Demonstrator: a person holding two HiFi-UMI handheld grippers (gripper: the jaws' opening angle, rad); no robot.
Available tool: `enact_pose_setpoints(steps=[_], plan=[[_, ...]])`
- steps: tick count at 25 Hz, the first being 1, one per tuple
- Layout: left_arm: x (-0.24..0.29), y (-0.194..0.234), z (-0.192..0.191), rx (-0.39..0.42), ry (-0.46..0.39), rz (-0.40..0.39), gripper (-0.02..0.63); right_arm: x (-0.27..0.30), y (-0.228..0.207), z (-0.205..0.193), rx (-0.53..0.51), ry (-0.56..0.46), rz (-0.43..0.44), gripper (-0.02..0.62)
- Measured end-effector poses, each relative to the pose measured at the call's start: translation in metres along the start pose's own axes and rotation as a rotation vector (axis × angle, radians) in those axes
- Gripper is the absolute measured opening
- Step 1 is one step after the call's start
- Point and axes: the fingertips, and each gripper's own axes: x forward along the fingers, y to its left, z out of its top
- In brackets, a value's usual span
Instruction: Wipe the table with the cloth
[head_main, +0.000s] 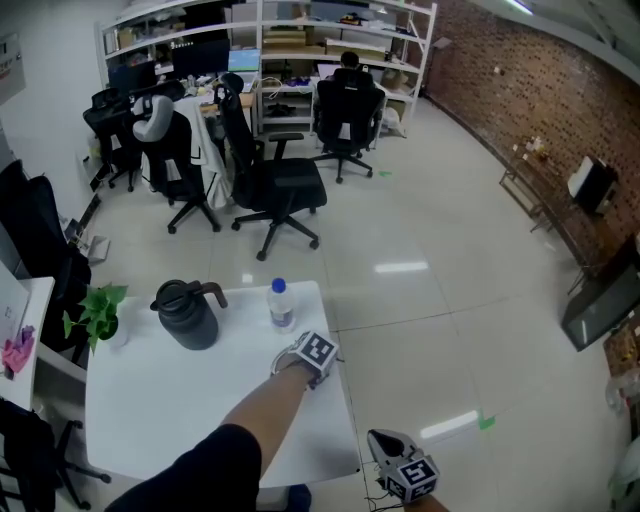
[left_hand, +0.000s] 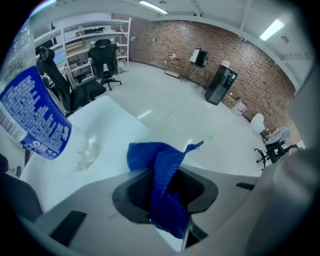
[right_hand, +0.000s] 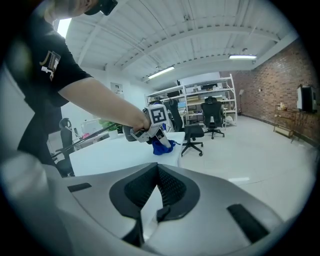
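Note:
A blue cloth (left_hand: 150, 155) is pinched between the jaws of my left gripper (left_hand: 162, 175), its loose end bunched out in front over the white table (left_hand: 115, 125). In the right gripper view the cloth (right_hand: 162, 146) rests on the table (right_hand: 115, 152) near its right edge, under the left gripper (right_hand: 150, 131). From the head view the left gripper (head_main: 300, 358) sits near the table's (head_main: 150, 400) right side and hides the cloth. My right gripper (head_main: 398, 450) hangs off the table to the right, its jaws (right_hand: 157, 167) shut and empty.
A clear water bottle (head_main: 281, 303) with a blue label (left_hand: 35, 115) stands just beyond the left gripper. A black jug (head_main: 188, 315) and a small potted plant (head_main: 98, 312) are at the table's far left. Office chairs (head_main: 275, 185) stand past the table.

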Motion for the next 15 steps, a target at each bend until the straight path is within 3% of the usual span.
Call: enact_pose_setpoints(steps=[3, 8, 12, 15], plan=[[-0.013, -0.001, -0.009, 0.02, 0.023, 0.019, 0.109, 0.003, 0.005, 0.002, -0.013, -0.003, 0.01, 0.013], [-0.042, -0.018, -0.041, 0.039, 0.054, -0.034, 0.109, 0.014, 0.012, 0.011, -0.037, -0.012, 0.042, 0.014], [-0.025, -0.031, -0.059, 0.031, 0.07, -0.073, 0.109, 0.022, 0.019, 0.019, -0.054, -0.023, 0.059, 0.013], [-0.012, -0.026, -0.048, 0.0, 0.046, -0.089, 0.109, 0.023, 0.019, 0.014, -0.044, -0.01, 0.059, 0.014]])
